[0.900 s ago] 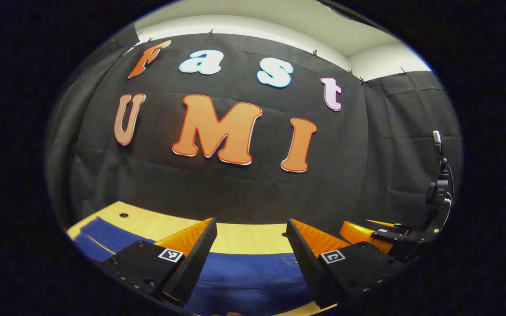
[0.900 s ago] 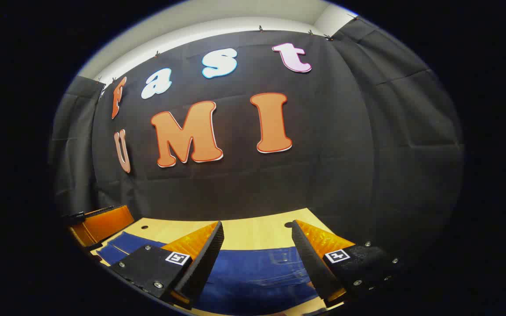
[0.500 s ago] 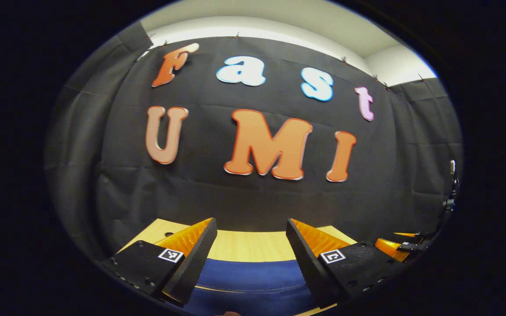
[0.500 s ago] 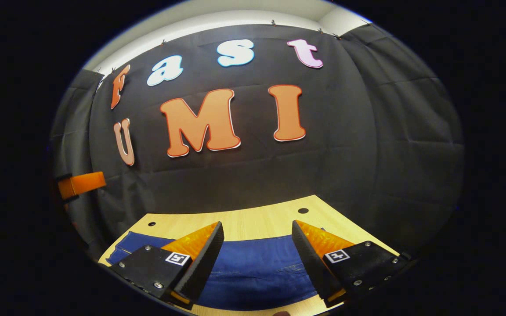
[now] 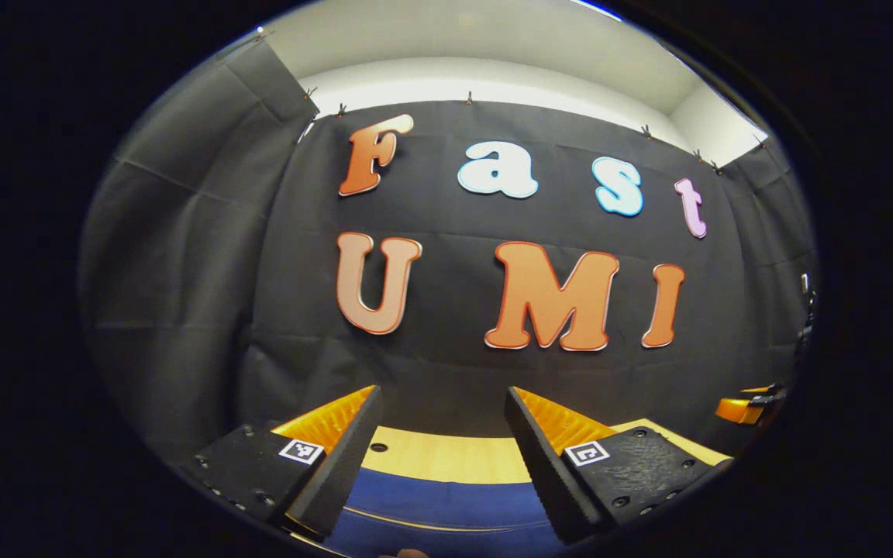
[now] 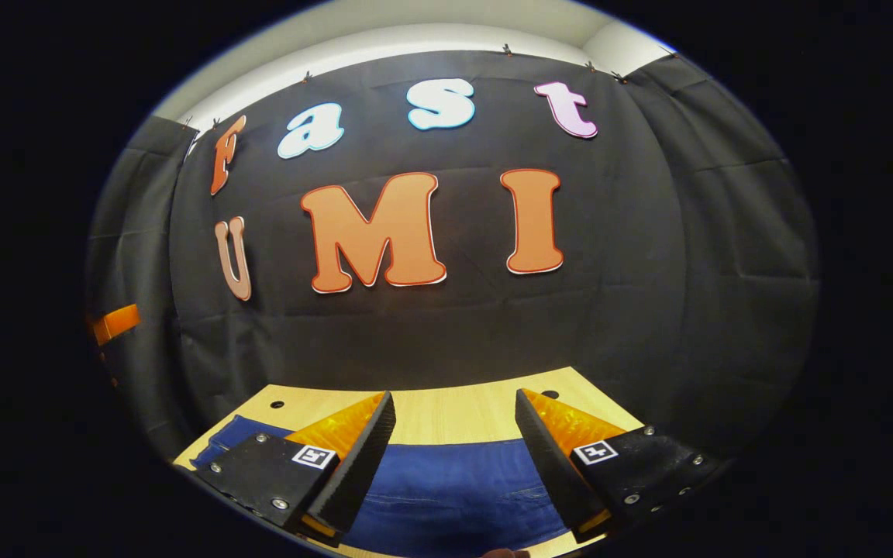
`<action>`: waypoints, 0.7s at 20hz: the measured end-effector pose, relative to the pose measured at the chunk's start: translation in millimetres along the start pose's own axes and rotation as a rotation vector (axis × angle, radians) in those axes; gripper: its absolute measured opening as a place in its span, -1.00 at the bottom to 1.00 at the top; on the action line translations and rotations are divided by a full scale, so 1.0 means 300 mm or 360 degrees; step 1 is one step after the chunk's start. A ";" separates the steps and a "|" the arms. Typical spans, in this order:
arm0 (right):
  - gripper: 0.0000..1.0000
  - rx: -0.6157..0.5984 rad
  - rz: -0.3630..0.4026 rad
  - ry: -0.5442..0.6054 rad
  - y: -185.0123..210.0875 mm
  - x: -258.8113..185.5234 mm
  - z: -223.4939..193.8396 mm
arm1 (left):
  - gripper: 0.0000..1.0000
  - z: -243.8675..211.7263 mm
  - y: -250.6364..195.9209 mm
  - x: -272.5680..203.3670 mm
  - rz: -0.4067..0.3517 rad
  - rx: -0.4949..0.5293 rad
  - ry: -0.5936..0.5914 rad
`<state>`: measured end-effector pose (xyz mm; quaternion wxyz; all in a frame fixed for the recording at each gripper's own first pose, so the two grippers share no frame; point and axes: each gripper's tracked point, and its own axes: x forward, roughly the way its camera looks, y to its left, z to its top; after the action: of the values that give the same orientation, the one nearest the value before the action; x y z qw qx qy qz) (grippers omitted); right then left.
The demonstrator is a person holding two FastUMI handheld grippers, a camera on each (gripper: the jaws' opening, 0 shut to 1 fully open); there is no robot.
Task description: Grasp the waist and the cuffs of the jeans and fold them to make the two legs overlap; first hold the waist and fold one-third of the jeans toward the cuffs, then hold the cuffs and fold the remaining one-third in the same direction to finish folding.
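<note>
Jeans (image 6: 454, 488) flat on wooden table (image 6: 454, 407), at six o'clock beneath both sets of fingers. Likely pre-grasp, no fold visibly begun; next: lower onto waist and cuffs. Left gripper (image 5: 442, 457) and right gripper (image 6: 454, 457) held level, above cloth, spread wide, holding nothing.

A light wooden table (image 6: 462, 415) with small round holes (image 6: 277, 404) meets the black cloth wall (image 6: 431, 333). Above the cloth runs a pale wall (image 5: 508, 81)
</note>
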<state>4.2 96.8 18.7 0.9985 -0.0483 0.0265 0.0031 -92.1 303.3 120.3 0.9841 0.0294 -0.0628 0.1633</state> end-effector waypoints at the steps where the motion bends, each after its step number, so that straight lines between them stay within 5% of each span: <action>1: 0.92 0.0013 0.0011 0.0006 0.003 -0.004 -0.003 | 0.94 0.000 0.018 -0.007 0.0014 0.0016 -0.0001; 7: 0.92 0.0016 -0.0014 0.0045 0.008 -0.020 -0.035 | 0.90 -0.031 0.040 -0.017 0.0021 0.0026 -0.0018; 14: 0.92 -0.0017 0.0000 0.0138 0.016 -0.011 -0.103 | 0.97 -0.210 0.106 -0.031 0.0004 0.0505 0.0152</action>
<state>-0.9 98.5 -12.4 0.9961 -0.0537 0.0697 0.0011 -103.8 335.2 57.8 0.9688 0.1764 0.0106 0.1736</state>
